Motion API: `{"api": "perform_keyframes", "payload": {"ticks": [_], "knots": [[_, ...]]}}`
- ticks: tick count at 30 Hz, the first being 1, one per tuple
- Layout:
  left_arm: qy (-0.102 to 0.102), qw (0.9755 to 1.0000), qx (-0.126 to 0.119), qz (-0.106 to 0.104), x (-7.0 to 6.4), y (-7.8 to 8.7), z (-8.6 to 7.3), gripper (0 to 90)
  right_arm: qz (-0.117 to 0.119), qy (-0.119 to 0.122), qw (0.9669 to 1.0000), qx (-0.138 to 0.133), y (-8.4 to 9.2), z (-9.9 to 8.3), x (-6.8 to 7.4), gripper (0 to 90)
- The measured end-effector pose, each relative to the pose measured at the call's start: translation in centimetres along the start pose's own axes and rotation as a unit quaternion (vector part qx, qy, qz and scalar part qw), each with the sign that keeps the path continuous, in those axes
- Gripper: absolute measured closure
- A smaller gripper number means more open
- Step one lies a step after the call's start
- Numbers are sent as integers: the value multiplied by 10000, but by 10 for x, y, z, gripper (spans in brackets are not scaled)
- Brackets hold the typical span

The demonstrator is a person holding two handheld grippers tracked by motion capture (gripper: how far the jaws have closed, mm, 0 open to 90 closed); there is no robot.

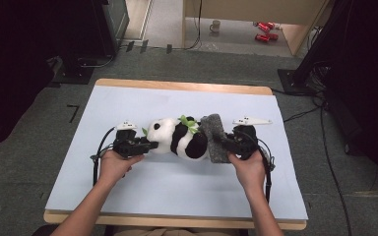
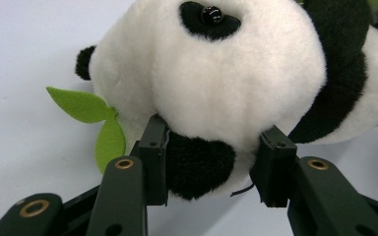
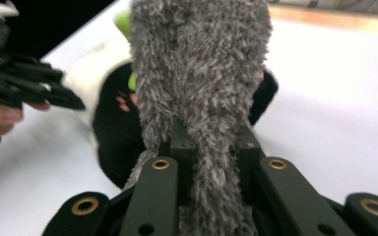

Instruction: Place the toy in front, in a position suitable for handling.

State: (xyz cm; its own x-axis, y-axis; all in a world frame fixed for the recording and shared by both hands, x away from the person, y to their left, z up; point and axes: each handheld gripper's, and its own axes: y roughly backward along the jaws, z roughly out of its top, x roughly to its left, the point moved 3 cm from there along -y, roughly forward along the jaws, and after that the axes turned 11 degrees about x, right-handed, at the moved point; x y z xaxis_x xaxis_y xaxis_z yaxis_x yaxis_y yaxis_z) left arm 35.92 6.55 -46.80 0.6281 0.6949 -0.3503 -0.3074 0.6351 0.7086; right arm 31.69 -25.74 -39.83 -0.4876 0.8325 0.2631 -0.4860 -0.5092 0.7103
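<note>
A black and white panda plush (image 1: pixel 177 137) lies on its side in the middle of the white table sheet (image 1: pixel 128 103). My left gripper (image 1: pixel 147 145) comes in from the left and is shut on the panda's head. In the left gripper view its jaws (image 2: pixel 215 147) squeeze the white fur and a black ear of the panda (image 2: pixel 216 83). A green felt leaf (image 2: pixel 86 105) sticks out beside the head. My right gripper (image 1: pixel 225 142) is shut on a grey fuzzy cloth (image 1: pixel 214 132) that lies against the panda's back end. The cloth (image 3: pixel 202 64) rises between the jaws (image 3: pixel 211 142), with the panda (image 3: pixel 113 128) behind it.
The white sheet covers a wooden table whose edge (image 1: pixel 177 86) shows at the back. On the floor beyond stand a mug (image 1: pixel 215 25) and red items (image 1: pixel 264 30). Dark equipment stands at both back corners. My left gripper (image 3: pixel 24 81) shows far left in the right gripper view.
</note>
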Motion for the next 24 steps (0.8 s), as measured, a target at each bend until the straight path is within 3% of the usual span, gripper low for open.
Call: {"api": "perform_keyframes", "payload": {"ticks": [8, 12, 16, 18, 24], "knots": [[71, 9999, 108, -64, -10, 5, 1, 613, 225, 316, 9989, -275, 27, 24, 26, 779], [301, 9991, 99, -267, -13, 7, -2, 611, 364, 537, 9976, -246, 27, 30, 43, 779], [403, 9987, 132, -299, -17, 11, -7, 610, 540, 705, 9960, -54, 18, 32, 60, 779], [344, 9989, 174, -266, -21, 14, -9, 608, 590, 785, 9951, 133, 8, 30, 66, 779], [71, 9999, 63, -54, -28, 15, -12, 560, 534, 726, 9941, 604, -27, 16, 56, 779]]}}
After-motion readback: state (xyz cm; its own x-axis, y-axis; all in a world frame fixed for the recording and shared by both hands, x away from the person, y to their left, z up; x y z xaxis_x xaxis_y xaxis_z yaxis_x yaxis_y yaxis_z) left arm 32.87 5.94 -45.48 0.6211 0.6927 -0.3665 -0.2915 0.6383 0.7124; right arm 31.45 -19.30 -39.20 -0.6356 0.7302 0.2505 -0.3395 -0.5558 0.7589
